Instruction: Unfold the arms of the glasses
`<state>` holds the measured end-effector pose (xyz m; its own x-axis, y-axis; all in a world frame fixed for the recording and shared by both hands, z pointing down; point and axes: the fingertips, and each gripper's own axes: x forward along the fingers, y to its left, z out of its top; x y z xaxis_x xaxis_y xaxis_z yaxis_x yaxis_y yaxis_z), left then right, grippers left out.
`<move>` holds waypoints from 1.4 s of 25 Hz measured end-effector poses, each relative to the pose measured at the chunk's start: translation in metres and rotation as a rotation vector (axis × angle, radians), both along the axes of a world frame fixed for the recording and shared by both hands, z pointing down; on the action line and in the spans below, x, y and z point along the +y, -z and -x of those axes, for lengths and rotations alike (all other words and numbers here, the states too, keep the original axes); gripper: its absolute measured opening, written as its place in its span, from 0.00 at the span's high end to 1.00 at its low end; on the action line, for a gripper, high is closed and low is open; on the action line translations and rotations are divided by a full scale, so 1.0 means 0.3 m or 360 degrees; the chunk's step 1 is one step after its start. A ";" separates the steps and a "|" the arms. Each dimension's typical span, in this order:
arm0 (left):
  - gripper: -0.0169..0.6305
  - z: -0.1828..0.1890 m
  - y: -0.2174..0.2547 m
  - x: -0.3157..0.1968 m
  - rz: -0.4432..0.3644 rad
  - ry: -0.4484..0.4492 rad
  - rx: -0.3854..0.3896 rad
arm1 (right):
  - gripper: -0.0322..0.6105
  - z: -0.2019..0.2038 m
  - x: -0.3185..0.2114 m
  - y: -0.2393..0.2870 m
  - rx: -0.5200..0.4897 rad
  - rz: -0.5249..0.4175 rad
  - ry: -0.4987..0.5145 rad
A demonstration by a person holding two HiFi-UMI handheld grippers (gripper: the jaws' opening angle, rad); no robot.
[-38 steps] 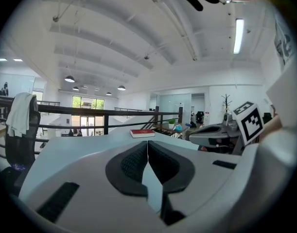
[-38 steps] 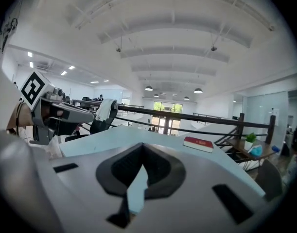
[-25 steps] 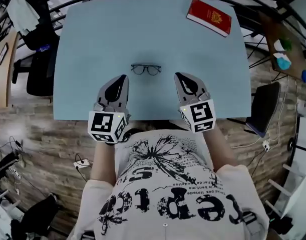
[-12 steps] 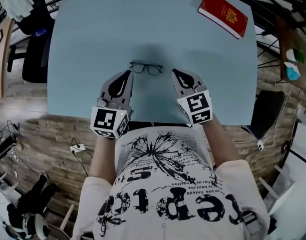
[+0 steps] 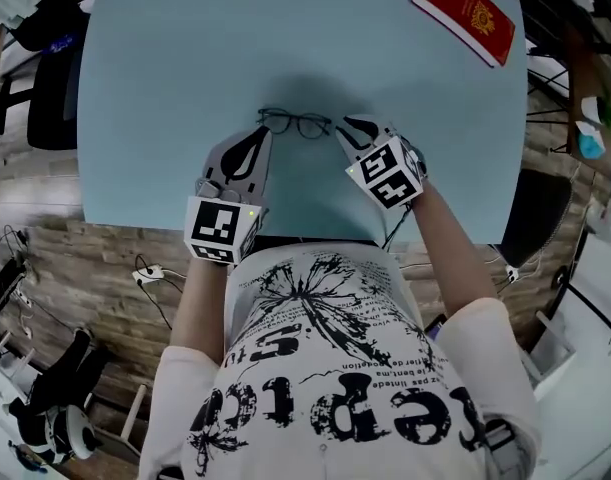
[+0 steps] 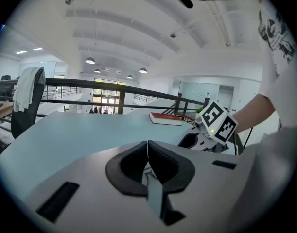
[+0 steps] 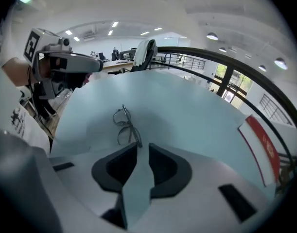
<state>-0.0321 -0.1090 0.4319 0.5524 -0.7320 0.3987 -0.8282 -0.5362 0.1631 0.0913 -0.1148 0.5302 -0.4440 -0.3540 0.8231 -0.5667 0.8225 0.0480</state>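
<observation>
Glasses (image 5: 295,123) lie between closed, empty left tongs (image 5: 264,132) and empty right tongs (image 5: 345,125), just opening slightly.

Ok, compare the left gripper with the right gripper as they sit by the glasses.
Jaws: the grey, black-padded left gripper is shut, pads together. The matching right gripper has just been opening and shows a gap with nothing in it.
Pose: the left gripper lies flatter, while the right gripper tips down more steeply.
Shared: both flank the thin dark-framed glasses on the pale blue table, with their tips near its ends.
</observation>
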 end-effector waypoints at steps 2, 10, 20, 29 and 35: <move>0.95 0.002 -0.019 -0.006 0.0020 -0.0003 -0.0008 | 0.81 0.005 -0.001 -0.040 0.0079 0.0036 0.0121; 0.95 -0.001 -0.128 -0.017 0.0146 -0.0044 -0.0047 | 0.81 0.042 -0.011 -0.113 0.0207 0.0119 0.0470; 0.94 -0.031 -0.222 -0.053 0.0263 -0.0213 -0.0188 | 0.89 0.079 0.004 -0.147 0.0321 0.0161 0.0822; 0.78 -0.138 -0.322 -0.065 0.0205 -0.0872 -0.0776 | 0.89 0.070 0.005 -0.149 0.0319 0.0156 0.0926; 0.78 -0.218 -0.363 -0.049 0.0122 -0.1301 -0.1015 | 0.89 0.053 0.000 -0.156 0.0365 0.0105 0.0987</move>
